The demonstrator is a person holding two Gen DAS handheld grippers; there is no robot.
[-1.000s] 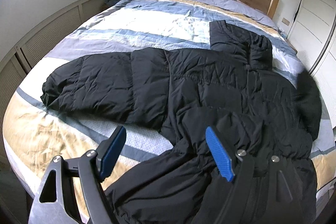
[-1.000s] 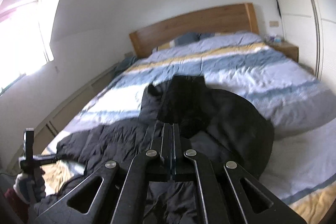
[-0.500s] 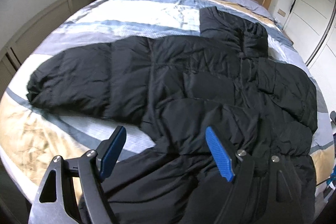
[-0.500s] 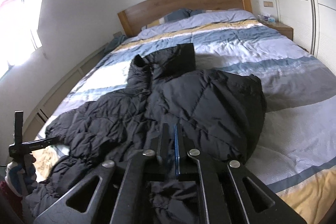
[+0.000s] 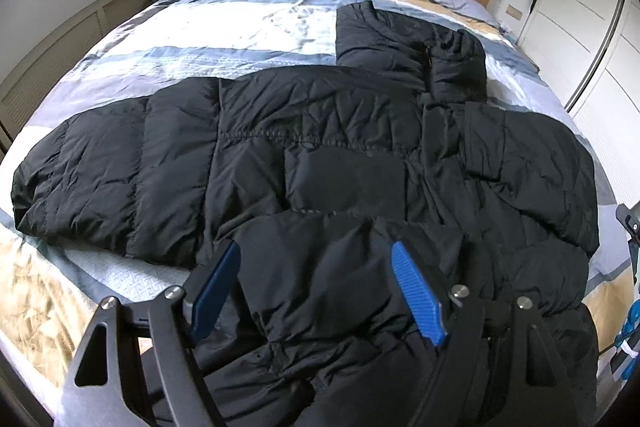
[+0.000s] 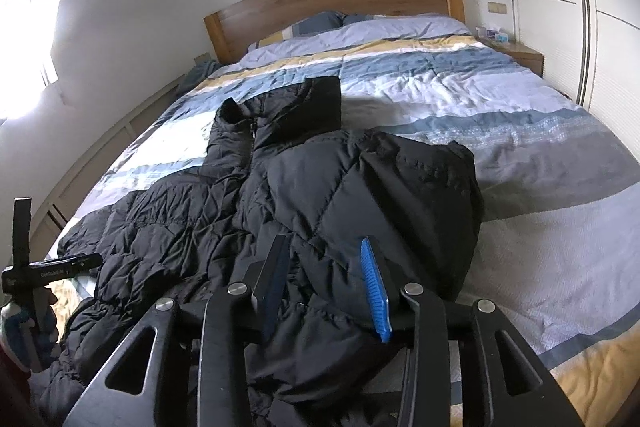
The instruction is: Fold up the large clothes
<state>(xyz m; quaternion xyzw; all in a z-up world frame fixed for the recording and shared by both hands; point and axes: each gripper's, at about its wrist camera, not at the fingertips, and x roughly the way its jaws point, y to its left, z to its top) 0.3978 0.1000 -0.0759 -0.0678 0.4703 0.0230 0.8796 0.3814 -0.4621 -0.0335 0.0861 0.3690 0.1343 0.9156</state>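
Where the black puffer jacket lies spread across the striped duvet of the bed, its bulk sits straight ahead of both sets of jaws and partly beneath them — one sleeve reaches away to the left of the left jaws, while the other is folded over the body ahead and to the right of the right jaws. The collar points away from both, toward the wooden headboard.

The left gripper hovers over the jacket's near hem with its jaws released and wide apart; black fabric shows in the gap but neither blue pad presses on it. The right gripper also hangs above the hem — its jaws have just been opening and now stand parted, with jacket fabric seen below and between them but not clamped.

Far left of the right jaws, a gloved hand grips the other tool's handle. Beyond the jacket lie pillows, and a nightstand stands to the far right.
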